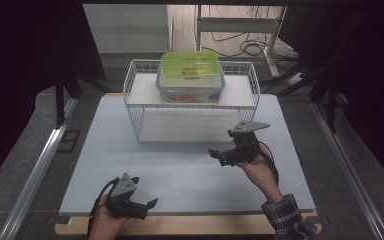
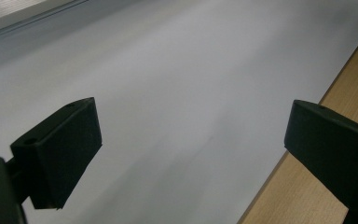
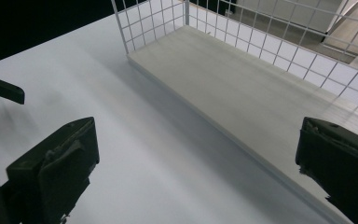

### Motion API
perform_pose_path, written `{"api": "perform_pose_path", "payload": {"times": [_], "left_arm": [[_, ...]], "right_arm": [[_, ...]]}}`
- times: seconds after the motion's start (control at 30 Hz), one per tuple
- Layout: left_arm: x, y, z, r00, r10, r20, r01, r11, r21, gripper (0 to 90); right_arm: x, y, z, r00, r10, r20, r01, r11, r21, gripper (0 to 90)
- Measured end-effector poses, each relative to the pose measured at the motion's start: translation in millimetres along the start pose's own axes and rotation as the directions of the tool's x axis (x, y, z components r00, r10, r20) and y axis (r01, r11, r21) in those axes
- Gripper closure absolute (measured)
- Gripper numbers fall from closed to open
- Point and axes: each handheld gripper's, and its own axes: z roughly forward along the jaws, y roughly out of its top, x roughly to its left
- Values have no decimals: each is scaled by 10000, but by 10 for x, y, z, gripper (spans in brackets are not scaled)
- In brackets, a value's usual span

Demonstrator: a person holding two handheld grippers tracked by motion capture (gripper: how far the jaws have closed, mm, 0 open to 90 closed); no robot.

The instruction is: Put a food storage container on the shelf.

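A clear food container with a green lid (image 1: 190,75) stands on the top shelf of a white wire rack (image 1: 139,107) at the back of the table. My left gripper (image 1: 145,192) is open near the table's front edge, close above the white board (image 2: 168,93); nothing lies between its fingers (image 2: 60,149). My right gripper (image 1: 221,142) hovers open just in front of the rack's right end and points left. Its view looks along the bare lower shelf (image 3: 242,79) with nothing between the jaws. My right gripper (image 3: 196,163) also has one jaw of the left gripper (image 3: 4,89) at its far left.
The white board (image 1: 180,165) lies on a wooden table whose edge (image 2: 345,93) shows at the front. Wire walls (image 3: 154,21) close in the rack's sides and back. Metal rails (image 1: 40,165) run along both sides, and cables lie on the floor behind.
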Motion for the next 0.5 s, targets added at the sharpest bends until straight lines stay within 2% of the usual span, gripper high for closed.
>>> {"api": "perform_pose_path", "payload": {"times": [0.3, 0.5], "left_arm": [[-6, 2, 2, 10000, 51, 24, -51, 10000, 9, 40], [-7, 2, -1, 10000, 43, 27, -43, 10000, -33, 40]], "right_arm": [[20, -132, -17, 9997, 198, 164, -199, 9998, 84, 0], [77, -218, -27, 9992, -89, 382, 82, 9998, 185, 0]]}}
